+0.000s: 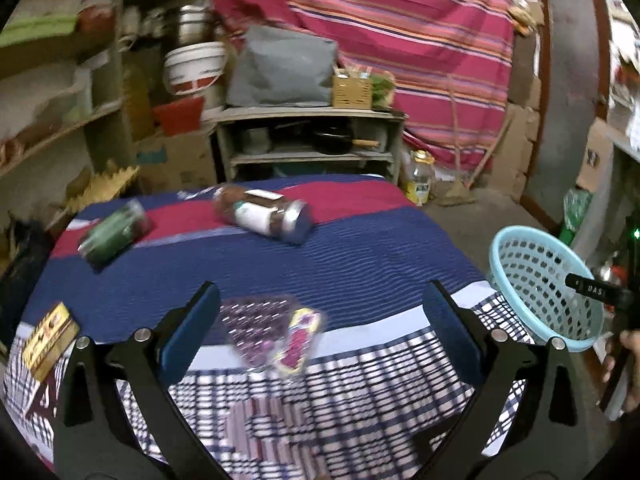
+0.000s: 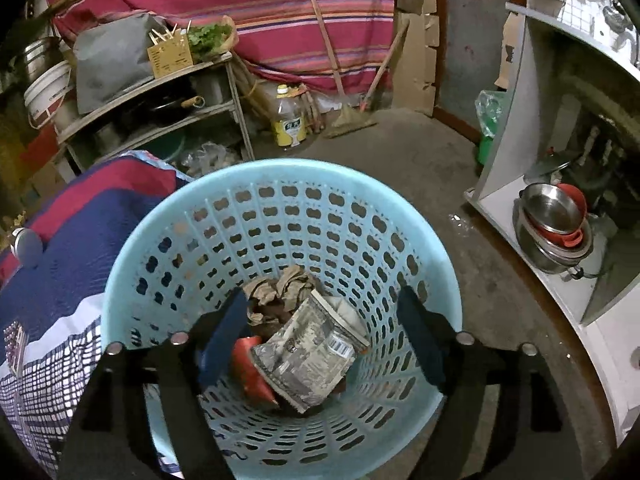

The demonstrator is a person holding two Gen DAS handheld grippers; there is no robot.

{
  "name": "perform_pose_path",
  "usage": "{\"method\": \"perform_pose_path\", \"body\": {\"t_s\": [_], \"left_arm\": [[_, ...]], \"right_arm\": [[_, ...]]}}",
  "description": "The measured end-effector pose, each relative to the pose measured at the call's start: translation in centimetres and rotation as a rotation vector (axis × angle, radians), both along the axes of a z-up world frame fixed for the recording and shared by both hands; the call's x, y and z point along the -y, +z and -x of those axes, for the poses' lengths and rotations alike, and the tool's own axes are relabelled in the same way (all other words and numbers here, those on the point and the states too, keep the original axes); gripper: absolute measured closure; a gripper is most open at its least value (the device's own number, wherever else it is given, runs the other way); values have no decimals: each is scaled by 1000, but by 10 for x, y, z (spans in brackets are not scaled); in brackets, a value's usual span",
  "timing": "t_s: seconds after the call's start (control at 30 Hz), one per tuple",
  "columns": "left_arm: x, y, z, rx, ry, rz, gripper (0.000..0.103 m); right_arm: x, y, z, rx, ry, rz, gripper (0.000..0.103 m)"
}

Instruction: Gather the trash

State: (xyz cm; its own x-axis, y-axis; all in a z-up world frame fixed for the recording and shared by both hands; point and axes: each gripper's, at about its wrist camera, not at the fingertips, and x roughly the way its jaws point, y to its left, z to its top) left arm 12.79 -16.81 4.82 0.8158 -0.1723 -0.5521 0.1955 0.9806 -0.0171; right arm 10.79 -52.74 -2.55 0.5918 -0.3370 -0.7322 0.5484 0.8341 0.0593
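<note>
My left gripper (image 1: 320, 312) is open above the cloth-covered table, with a clear plastic wrapper (image 1: 276, 336) lying on the cloth between its fingers, untouched. Farther back lie a brown jar with a silver lid (image 1: 266, 214) and a green can (image 1: 114, 232), both on their sides. A yellow packet (image 1: 50, 340) lies at the left edge. My right gripper (image 2: 324, 320) stands open over the light-blue perforated basket (image 2: 280, 200). Inside the basket lie a newspaper-print carton (image 2: 310, 354), crumpled brown paper (image 2: 280, 288) and a red piece (image 2: 248, 364). The basket (image 1: 532, 264) also shows at the table's right.
A low shelf (image 1: 312, 136) with pans stands behind the table, a yellow-labelled oil bottle (image 1: 420, 178) on the floor beside it. A striped red cloth (image 1: 400, 40) hangs at the back. A white cabinet (image 2: 560, 200) with metal bowls is right of the basket. A hand (image 1: 628, 364) holds the right tool.
</note>
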Motion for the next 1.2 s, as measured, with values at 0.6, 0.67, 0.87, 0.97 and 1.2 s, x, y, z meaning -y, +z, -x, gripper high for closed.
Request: {"method": "perform_pose_path", "body": {"t_s": [0.6,0.67,0.87,0.97,1.2], "left_arm": [[-87,1,60,27,53,15,5],[-97,-3,66,21,55,-1,5],[-125,-12,78,22,94,-9,5],[-136,-21,83,29,109,-17,5],[-153,-31,86,50,134,1,5]], "right_arm": [[-234,59,60,196,250,157,6],[-262,62,66,220,288,171,6],[-307,53,72,225,334,160,6],[-316,44,76,221,336,135,6],[-329,28,86,226,332,152,6]]}}
